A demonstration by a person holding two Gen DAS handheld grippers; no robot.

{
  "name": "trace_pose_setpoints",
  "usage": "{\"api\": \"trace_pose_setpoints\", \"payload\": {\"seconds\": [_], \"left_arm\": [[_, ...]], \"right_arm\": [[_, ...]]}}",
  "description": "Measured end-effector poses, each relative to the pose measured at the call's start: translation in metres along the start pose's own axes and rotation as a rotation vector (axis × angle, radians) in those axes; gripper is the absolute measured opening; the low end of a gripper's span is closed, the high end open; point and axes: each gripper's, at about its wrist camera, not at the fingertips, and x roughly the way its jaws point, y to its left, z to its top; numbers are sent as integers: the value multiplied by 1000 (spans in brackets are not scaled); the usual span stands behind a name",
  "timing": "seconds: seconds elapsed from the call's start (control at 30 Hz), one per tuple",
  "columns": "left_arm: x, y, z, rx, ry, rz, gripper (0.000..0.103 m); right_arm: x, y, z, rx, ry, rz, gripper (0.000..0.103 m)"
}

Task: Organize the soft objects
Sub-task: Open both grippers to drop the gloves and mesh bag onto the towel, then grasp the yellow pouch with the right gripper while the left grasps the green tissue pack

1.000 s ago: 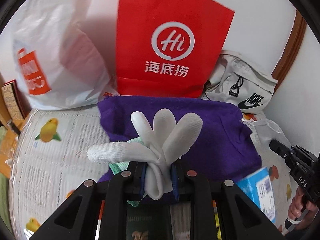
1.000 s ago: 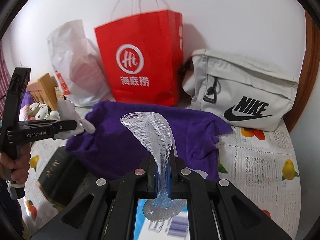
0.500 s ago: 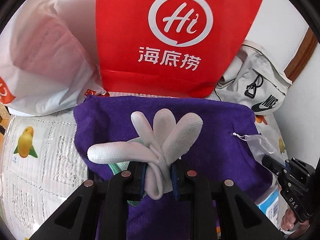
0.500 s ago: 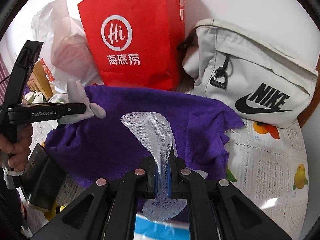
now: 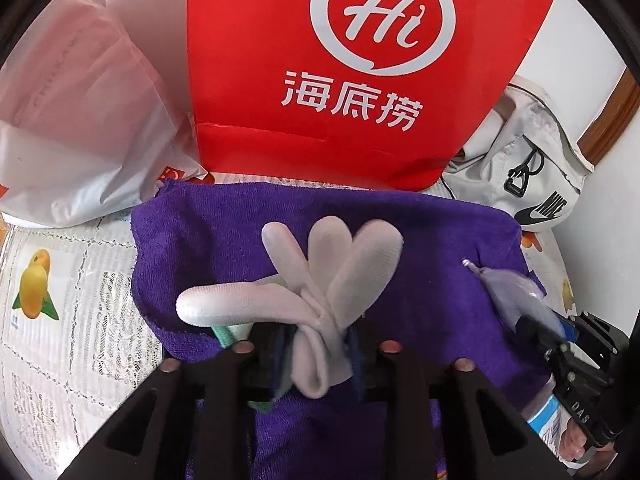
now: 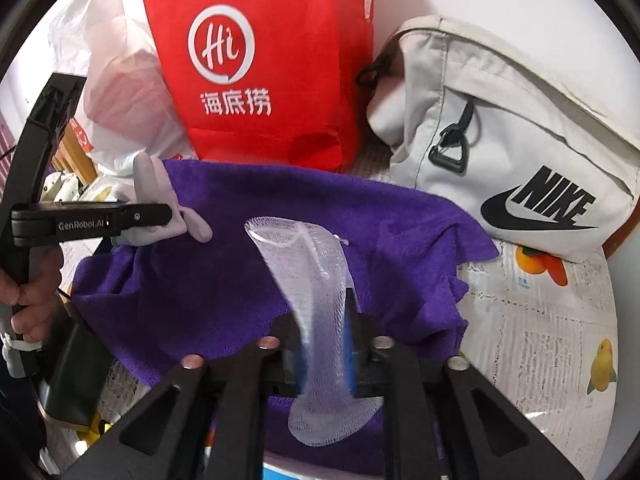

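Glove and mesh net held over the purple towel

The white glove [image 5: 320, 304] fans forward from the left gripper [image 5: 318, 344], clamped at its cuff; the mesh net [image 6: 316, 300] stands pinched in the right gripper [image 6: 324, 356]. The purple towel [image 5: 420, 240] lies directly ahead and below both, nearer than 1.0 s ago.

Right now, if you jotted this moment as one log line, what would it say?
left hand-held gripper: shut on white glove | right hand-held gripper: shut on mesh net | both over purple towel | red paper bag behind

Purple towel [image 5: 224, 248], white glove [image 5: 320, 280], white mesh net [image 6: 312, 280], red bag [image 5: 360, 80], fruit-print tablecloth [image 5: 60, 320]
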Motion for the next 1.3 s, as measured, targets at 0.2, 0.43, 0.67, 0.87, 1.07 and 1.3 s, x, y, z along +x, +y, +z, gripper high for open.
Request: {"api": "trace_pose_setpoints", "payload": {"seconds": [0.2, 0.43, 0.67, 0.87, 1.07, 1.3], "left_arm": [[-7, -10, -1, 44, -22, 35, 64], [-30, -10, -9, 46, -44, 63, 66], [-76, -6, -34, 33, -108, 78, 66], [-118, -7, -69, 39, -131, 54, 66], [-144, 1, -105, 36, -141, 68, 66], [-156, 19, -141, 20, -148, 83, 66]], "right_arm": [[-3, 2, -1, -2, -19, 20, 65], [-26, 3, -8, 43, -55, 36, 72], [-65, 10, -28, 93, -108, 43, 73], [-98, 34, -58, 79, -122, 101, 73], [-118, 70, -94, 19, -102, 126, 73], [-111, 103, -125, -53, -62, 98, 67]]}}
